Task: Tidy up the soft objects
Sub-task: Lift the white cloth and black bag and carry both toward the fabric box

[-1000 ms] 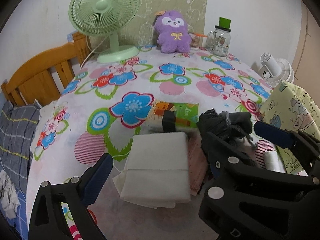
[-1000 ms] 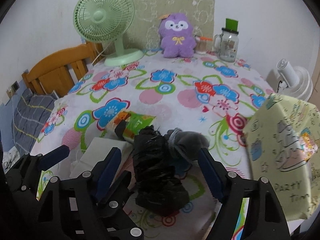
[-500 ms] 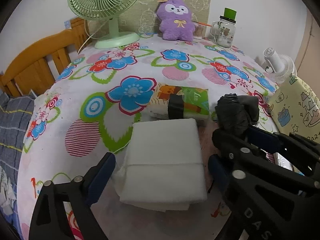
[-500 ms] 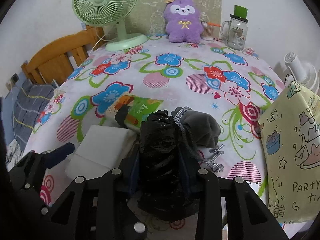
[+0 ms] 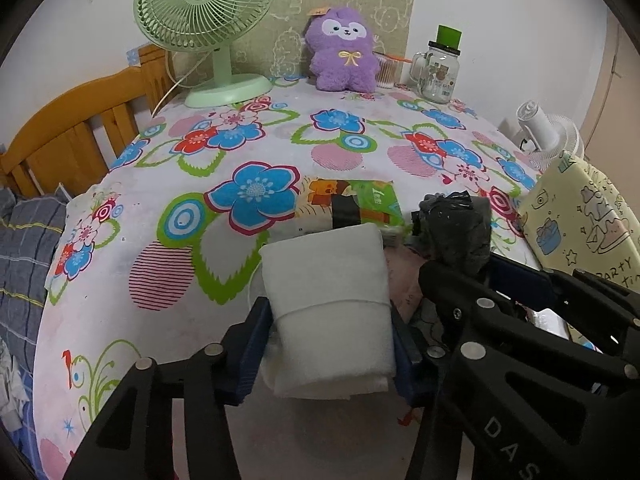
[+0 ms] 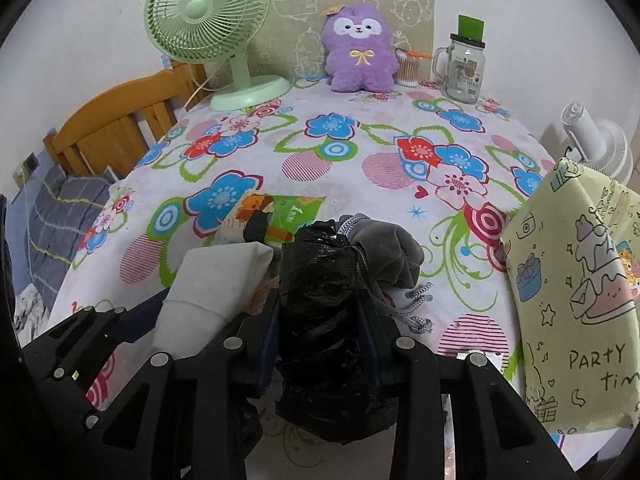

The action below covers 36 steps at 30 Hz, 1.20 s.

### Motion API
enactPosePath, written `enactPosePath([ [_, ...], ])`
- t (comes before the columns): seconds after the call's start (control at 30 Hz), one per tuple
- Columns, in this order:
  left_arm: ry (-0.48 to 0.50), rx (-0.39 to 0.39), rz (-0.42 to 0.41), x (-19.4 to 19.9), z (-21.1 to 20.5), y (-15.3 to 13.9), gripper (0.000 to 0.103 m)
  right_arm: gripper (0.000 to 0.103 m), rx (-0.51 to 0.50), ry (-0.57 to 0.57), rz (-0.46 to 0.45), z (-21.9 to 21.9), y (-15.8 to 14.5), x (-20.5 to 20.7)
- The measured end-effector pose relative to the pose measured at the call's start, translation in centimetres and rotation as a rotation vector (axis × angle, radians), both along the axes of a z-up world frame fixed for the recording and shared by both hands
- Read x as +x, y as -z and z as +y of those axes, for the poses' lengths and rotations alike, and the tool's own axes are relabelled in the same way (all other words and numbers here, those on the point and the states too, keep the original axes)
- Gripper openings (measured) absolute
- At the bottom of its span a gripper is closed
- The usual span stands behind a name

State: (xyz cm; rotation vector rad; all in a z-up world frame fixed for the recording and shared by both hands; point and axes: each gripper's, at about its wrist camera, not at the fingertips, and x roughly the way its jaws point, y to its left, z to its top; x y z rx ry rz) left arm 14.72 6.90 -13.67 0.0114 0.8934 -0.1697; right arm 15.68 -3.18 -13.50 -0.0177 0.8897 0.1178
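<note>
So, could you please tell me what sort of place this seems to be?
Probably a home bedroom: a wooden bed headboard beside a table with floral cloth, holding a purple plush toy and green desk fan.

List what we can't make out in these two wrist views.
- Pink cloth, left view: mostly hidden under the white folded cloth and the right gripper.
- Black bag, right view: contents not visible; lower part hidden by the right gripper.
- Gray pouch: partly behind the bag.
- Jar label: too small to read.
</note>
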Motion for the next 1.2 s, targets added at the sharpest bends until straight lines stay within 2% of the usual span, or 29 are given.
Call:
enactPosePath([
  [0.63,-0.008,0.01,-0.103,-3.2,-1.8,-4.1,0.048,0.039,0.017,-0.005,-0.103,-1.6,-4.0,-3.3],
  [1.2,-0.02,0.022,-0.223,-6.4,-3.7,-10.5,0.048,0.039,0.032,-0.027,-0.222,-3.2,-10.4,-6.7],
])
